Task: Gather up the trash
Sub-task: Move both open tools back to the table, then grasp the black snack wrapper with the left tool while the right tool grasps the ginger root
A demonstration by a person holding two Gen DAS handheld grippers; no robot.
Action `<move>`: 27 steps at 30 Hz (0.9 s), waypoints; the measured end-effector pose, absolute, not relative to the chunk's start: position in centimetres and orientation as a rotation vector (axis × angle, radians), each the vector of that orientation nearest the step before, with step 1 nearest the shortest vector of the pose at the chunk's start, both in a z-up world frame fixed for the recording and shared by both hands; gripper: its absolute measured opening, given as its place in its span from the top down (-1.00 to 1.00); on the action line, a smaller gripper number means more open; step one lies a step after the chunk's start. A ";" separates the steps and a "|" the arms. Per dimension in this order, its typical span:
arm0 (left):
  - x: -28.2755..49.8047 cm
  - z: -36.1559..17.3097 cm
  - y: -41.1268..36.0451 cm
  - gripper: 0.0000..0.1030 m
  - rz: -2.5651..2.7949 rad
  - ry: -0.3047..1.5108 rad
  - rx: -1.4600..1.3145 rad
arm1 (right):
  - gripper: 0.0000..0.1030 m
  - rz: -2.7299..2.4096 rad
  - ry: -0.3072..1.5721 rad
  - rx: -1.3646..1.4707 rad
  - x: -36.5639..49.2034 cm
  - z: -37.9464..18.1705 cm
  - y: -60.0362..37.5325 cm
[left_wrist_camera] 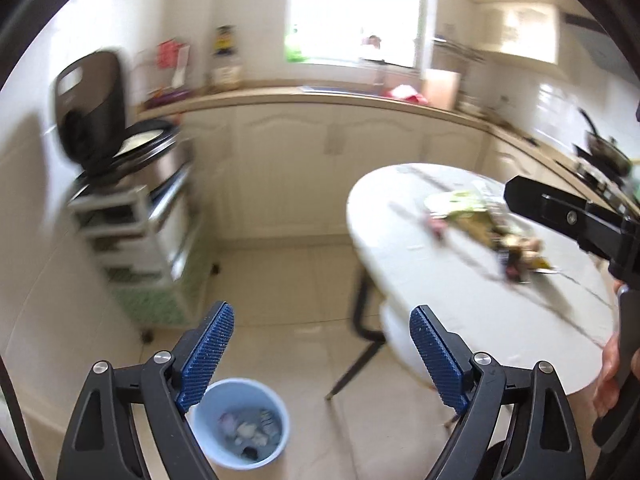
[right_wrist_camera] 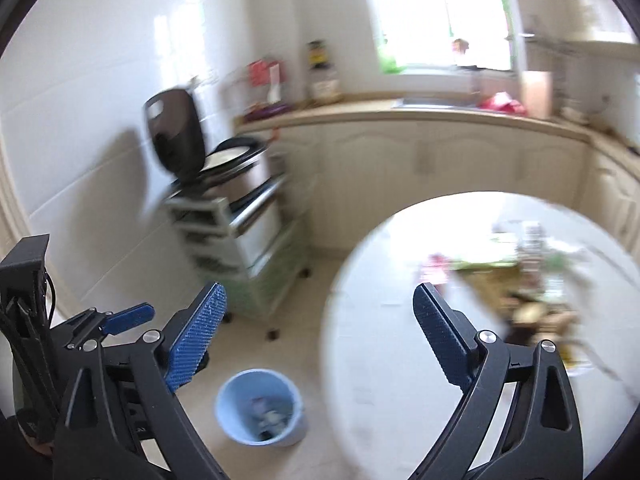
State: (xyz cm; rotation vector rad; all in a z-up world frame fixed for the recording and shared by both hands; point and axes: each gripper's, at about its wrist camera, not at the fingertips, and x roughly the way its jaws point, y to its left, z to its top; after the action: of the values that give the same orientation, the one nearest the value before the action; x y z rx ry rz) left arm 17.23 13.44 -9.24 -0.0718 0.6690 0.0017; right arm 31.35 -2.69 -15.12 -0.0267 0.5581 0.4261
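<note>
Ahead of me a wooden-edged surface (left_wrist_camera: 280, 98) runs under a bright window (left_wrist_camera: 352, 8). To my left a rice cooker (left_wrist_camera: 116, 128) (lid up) sits on a white cart (left_wrist_camera: 136, 240). A pan (left_wrist_camera: 604, 152) rests far right.

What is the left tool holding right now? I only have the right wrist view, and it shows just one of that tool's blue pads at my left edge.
Observer: Nothing. In the left wrist view the left tool is open, with only floor showing between its pads.
Operator: Anything on the counter to the right of the table? My view cuts off there.
Observer: A dark frying pan sits on the stove.
Operator: What is under the tabletop? It blocks my view.
Observer: Black legs show beneath its near-left edge.
</note>
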 end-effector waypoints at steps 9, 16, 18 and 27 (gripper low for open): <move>23.8 -9.9 0.3 -0.69 -0.223 0.749 0.032 | -0.88 0.137 0.595 0.100 32.1 -15.5 -18.8; 31.1 -12.2 -4.6 -0.69 -0.251 0.845 0.108 | -0.88 0.070 0.666 0.147 32.7 -18.6 -25.5; 34.0 -12.7 -5.6 -0.67 -0.240 0.858 0.123 | -0.88 0.067 0.677 0.157 32.9 -19.3 -26.4; 39.9 -16.1 -7.3 -0.26 -0.239 0.916 0.112 | -0.88 0.081 0.710 0.164 34.4 -21.1 -26.6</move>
State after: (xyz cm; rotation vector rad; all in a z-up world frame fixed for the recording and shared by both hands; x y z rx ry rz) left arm 39.94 -7.28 -16.08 0.1120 0.9163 -0.2388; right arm 34.39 -26.60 -21.07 0.1636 0.7105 0.0806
